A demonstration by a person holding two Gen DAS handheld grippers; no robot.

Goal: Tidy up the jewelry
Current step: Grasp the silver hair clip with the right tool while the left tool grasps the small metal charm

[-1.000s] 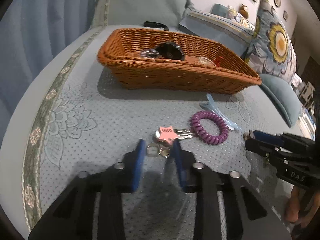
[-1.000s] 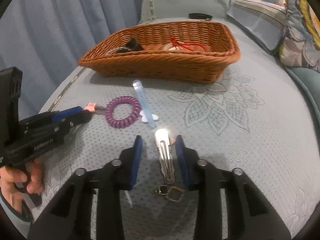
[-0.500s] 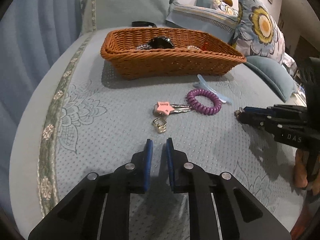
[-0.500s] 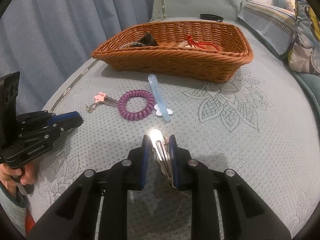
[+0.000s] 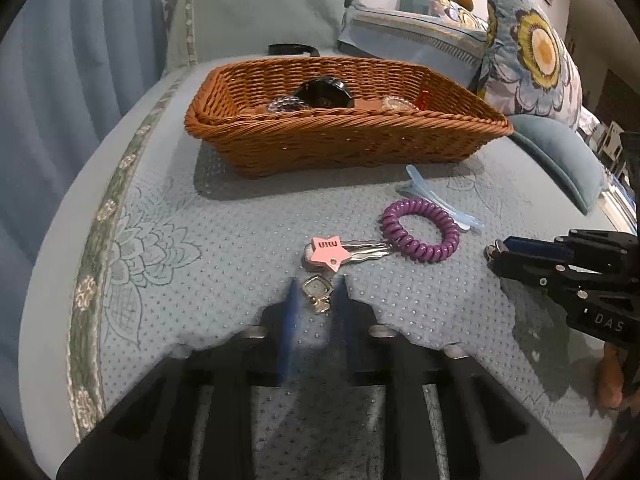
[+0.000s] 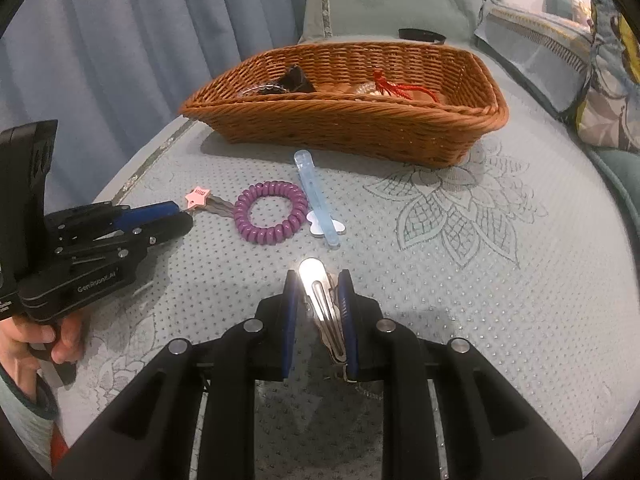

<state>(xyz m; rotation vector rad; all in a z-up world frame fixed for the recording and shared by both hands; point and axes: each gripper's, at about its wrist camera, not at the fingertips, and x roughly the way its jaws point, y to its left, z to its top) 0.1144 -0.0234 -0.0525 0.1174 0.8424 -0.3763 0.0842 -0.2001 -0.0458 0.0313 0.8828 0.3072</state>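
Observation:
A wicker basket (image 5: 344,144) (image 6: 352,124) holding several trinkets stands on the blue bedspread. In front of it lie a purple coil bracelet (image 5: 420,230) (image 6: 271,218), a pale blue hair clip (image 5: 440,204) (image 6: 318,200) and a pink star hair clip (image 5: 328,252) (image 6: 197,196). My left gripper (image 5: 317,300) is partly open, its fingers either side of a small gold square charm (image 5: 318,298) on the cloth. My right gripper (image 6: 318,300) is shut on a silver snap hair clip (image 6: 320,300), with a small chain under it.
Flowered pillows (image 5: 532,44) and a teal cushion (image 5: 560,160) lie to the right. Blue curtains (image 6: 120,40) hang to the left. A black band (image 5: 290,49) lies behind the basket. A hand (image 6: 40,340) holds the left gripper.
My left gripper has moved forward and opened around the gold charm. My right gripper has closed on the silver hair clip and stays on it.

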